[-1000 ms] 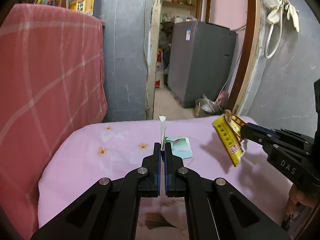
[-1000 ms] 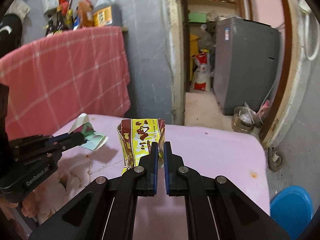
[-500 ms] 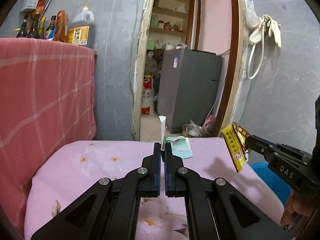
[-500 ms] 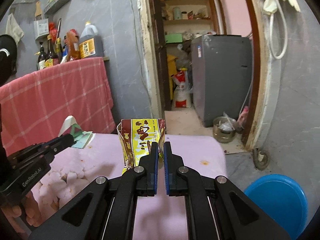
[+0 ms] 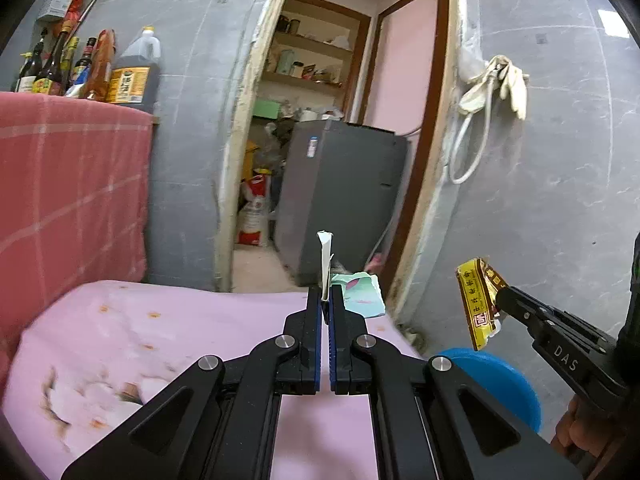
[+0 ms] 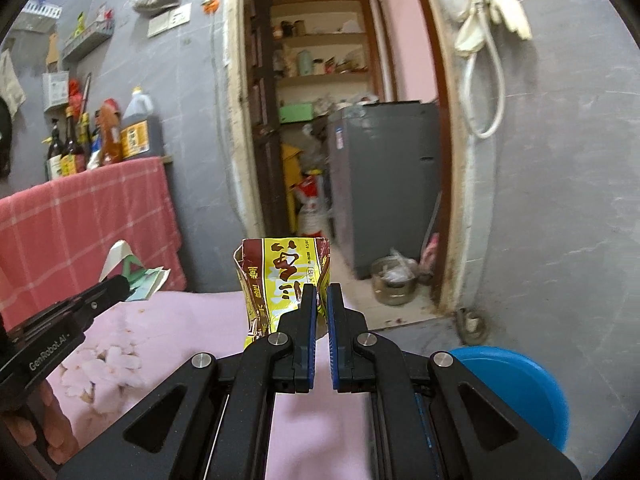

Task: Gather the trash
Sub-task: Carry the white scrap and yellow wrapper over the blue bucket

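Observation:
My left gripper (image 5: 325, 294) is shut on a white and green paper wrapper (image 5: 362, 294), held up over the pink flowered table (image 5: 168, 328). The same wrapper (image 6: 136, 270) shows at the left of the right wrist view, pinched in the left gripper (image 6: 120, 282). My right gripper (image 6: 320, 292) is shut on a crumpled yellow and brown snack packet (image 6: 280, 276), which stands upright above its fingers. In the left wrist view that packet (image 5: 478, 302) hangs at the tip of the right gripper (image 5: 500, 296), above a blue bin (image 5: 496, 380) on the floor.
The blue bin (image 6: 516, 392) sits on the floor right of the table's end. Beyond is a doorway with a grey appliance (image 6: 384, 184) and shelves. A red checked cloth (image 5: 68, 196) with several bottles (image 5: 80, 68) stands left. Gloves and a hose (image 6: 488, 40) hang on the grey wall.
Both grippers have risen and swung to the right with their wrappers. The table has dropped lower in both views and the blue bin has come into view.

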Available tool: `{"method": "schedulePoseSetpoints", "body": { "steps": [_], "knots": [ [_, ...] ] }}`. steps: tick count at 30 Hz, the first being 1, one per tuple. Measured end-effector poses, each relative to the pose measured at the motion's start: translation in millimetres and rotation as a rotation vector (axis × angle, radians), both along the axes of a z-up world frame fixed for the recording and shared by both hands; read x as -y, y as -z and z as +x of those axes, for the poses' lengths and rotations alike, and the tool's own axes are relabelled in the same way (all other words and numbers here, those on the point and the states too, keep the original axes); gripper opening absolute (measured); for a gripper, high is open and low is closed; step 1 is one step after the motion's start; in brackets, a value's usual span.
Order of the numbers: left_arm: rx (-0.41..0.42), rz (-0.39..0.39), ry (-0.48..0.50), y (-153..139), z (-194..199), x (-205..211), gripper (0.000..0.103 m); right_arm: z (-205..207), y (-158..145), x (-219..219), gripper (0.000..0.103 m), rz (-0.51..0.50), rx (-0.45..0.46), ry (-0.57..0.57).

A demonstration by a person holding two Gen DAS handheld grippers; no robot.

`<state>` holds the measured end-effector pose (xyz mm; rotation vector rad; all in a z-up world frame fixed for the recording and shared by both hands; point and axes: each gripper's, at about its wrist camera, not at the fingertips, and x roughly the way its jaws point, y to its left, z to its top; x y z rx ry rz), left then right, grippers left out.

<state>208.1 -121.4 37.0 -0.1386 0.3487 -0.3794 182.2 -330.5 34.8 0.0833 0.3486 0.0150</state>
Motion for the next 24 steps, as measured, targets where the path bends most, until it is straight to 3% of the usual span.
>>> {"method": "schedulePoseSetpoints", "body": {
  "steps": [8,15,24],
  "knots": [
    [0.023,-0.014,0.076,-2,-16,56,0.001,-27,-2,49,0.004,-0.007,0.023,0.122],
    [0.058,0.017,0.153,-1,-26,113,0.001,-49,2,90,0.004,-0.013,0.041,0.221],
    [0.032,0.022,0.214,11,-26,167,0.001,-72,13,131,0.004,-0.042,0.064,0.335]
  ]
}}
